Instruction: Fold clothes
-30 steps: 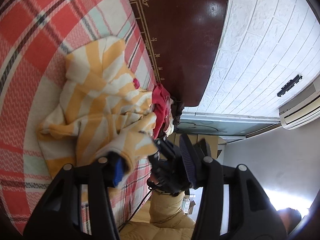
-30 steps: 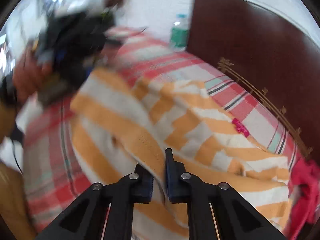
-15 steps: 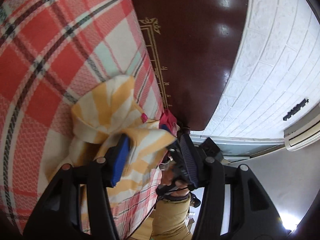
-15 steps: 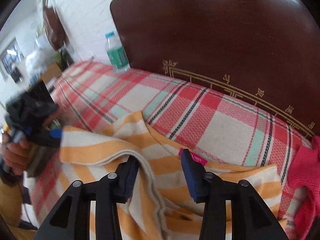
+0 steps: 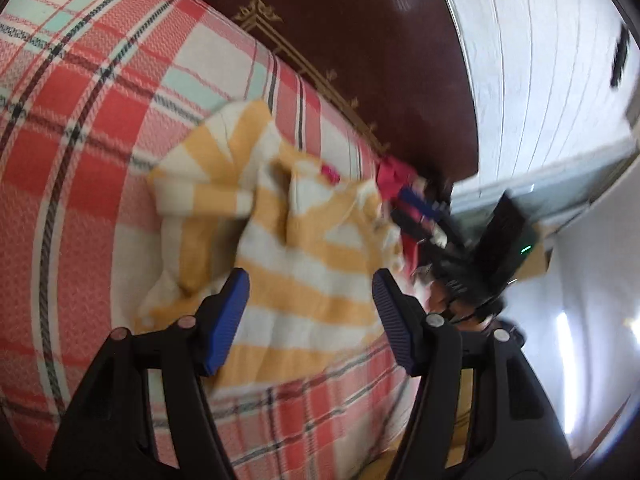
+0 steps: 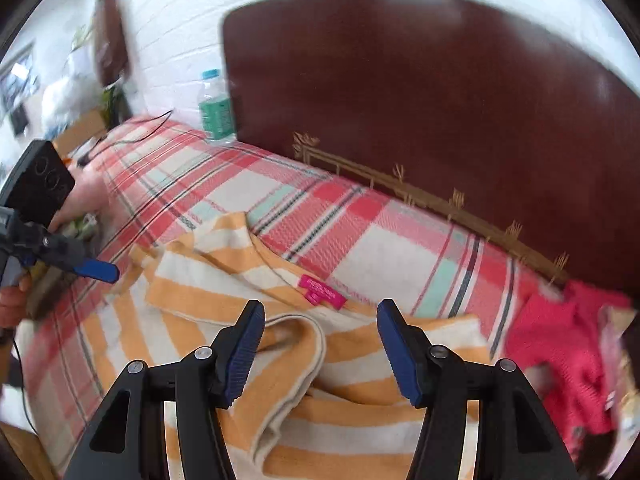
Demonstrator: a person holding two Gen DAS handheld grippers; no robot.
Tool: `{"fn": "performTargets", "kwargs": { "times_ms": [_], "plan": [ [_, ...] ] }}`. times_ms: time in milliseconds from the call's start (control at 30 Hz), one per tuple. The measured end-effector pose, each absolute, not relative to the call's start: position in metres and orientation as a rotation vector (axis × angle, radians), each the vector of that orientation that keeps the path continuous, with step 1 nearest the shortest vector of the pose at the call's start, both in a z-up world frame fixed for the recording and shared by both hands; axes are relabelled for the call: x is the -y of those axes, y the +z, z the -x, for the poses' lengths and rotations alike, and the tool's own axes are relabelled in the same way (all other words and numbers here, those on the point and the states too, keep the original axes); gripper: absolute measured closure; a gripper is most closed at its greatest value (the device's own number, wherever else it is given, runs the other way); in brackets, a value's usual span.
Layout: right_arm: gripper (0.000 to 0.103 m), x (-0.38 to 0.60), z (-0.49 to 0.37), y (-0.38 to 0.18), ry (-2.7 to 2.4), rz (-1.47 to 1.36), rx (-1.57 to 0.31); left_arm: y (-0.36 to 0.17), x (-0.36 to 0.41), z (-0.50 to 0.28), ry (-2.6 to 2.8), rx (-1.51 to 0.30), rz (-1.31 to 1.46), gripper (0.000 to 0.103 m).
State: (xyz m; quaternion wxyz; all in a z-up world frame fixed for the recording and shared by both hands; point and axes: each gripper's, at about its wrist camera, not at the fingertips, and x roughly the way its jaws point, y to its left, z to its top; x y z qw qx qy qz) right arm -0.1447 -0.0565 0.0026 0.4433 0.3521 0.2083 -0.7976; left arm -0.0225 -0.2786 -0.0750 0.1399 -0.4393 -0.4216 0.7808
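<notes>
Fabric lies directly under both tools: the orange-and-white striped top sits rumpled on the bed, beneath the right hand-held gripper and the left hand-held gripper. Both sets of jaws are spreading apart, pinching nothing. Just past the right gripper's tips shows the top's pink neck label. Farther right a red garment lies bunched and blurred. Beyond stands the dark headboard, with a water bottle at far left.
</notes>
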Motion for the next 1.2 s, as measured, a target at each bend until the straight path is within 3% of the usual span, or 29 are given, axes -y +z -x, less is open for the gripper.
{"fn": "performTargets", "kwargs": {
  "times_ms": [233, 400, 467, 500, 700, 800, 867, 1000, 1100, 1133, 1200],
  "plan": [
    [0.043, 0.119, 0.078, -0.024, -1.729, -0.707, -0.826, -0.088, 0.263, 0.018, 2.298, 1.045, 1.350, 0.038],
    [0.048, 0.151, 0.086, -0.052, -1.705, -0.774, -0.863, -0.095, 0.256, 0.009, 2.242, 1.026, 1.420, 0.039],
    [0.084, 0.154, 0.095, -0.052, -1.707, -0.810, -0.823, -0.098, 0.254, 0.001, 2.212, 1.022, 1.424, 0.039],
    [0.093, 0.154, 0.102, -0.048, -1.711, -0.844, -0.786, -0.098, 0.253, -0.003, 2.203, 1.020, 1.417, 0.039],
    [0.095, 0.138, 0.131, 0.011, -1.620, -0.895, -0.419, -0.101, 0.251, -0.023, 2.157, 1.007, 1.406, 0.039],
    [0.091, 0.158, 0.150, 0.010, -1.697, -0.932, -0.464, -0.098, 0.247, -0.025, 2.150, 0.961, 1.424, 0.039],
    [0.068, 0.173, 0.162, -0.001, -1.763, -0.969, -0.531, -0.093, 0.245, -0.023, 2.158, 0.953, 1.418, 0.039],
    [0.061, 0.163, 0.177, -0.007, -1.822, -1.013, -0.459, -0.068, 0.253, -0.027, 2.237, 0.928, 1.327, 0.038],
    [0.059, 0.122, 0.162, 0.003, -1.815, -0.959, -0.441, -0.048, 0.266, -0.022, 2.389, 0.901, 1.280, 0.023],
    [0.057, 0.107, 0.155, 0.003, -1.811, -0.956, -0.459, -0.045, 0.271, -0.020, 2.417, 0.891, 1.279, 0.023],
    [0.043, 0.077, 0.143, 0.004, -1.802, -0.948, -0.494, -0.045, 0.269, -0.014, 2.434, 0.863, 1.290, 0.023]
  ]
}}
